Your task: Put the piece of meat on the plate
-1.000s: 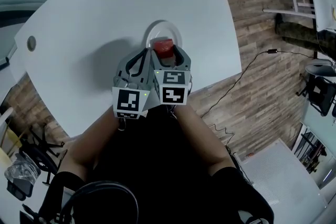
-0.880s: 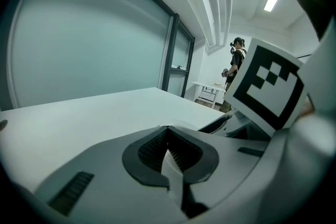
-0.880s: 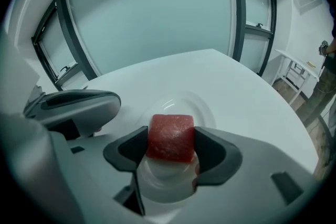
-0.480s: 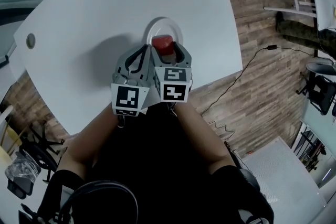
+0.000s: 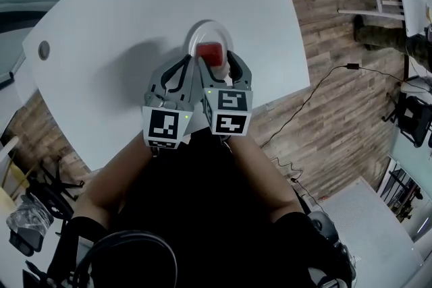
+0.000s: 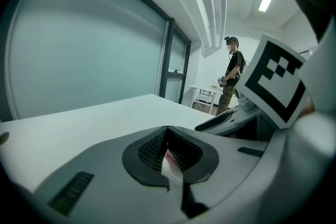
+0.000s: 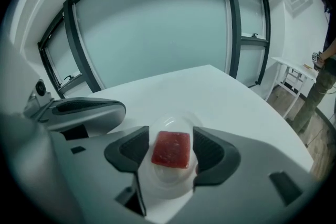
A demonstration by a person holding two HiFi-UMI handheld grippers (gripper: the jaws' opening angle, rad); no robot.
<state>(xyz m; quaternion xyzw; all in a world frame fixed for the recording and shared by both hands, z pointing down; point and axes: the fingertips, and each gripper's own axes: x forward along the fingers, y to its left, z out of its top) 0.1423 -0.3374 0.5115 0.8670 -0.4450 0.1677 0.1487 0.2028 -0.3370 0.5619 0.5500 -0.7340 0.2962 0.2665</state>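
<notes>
Two claws hang side by side over the white worktop (image 5: 135, 23), close to its near edge. The right claw (image 7: 170, 140) is spread, one jaw on each side of the red piece of meat (image 7: 171, 150), which lies on the small white plate (image 7: 167, 180). The left claw (image 6: 168, 131), pressed together, crowds just beside it. A round grommet (image 5: 44, 49) sits near the worktop's left edge; a cable (image 5: 317, 88) trails over the wooden floor (image 5: 337, 125).

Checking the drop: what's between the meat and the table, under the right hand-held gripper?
The white plate; the meat lies on it, and it rests on the table. Clearest in the right gripper view.
</notes>
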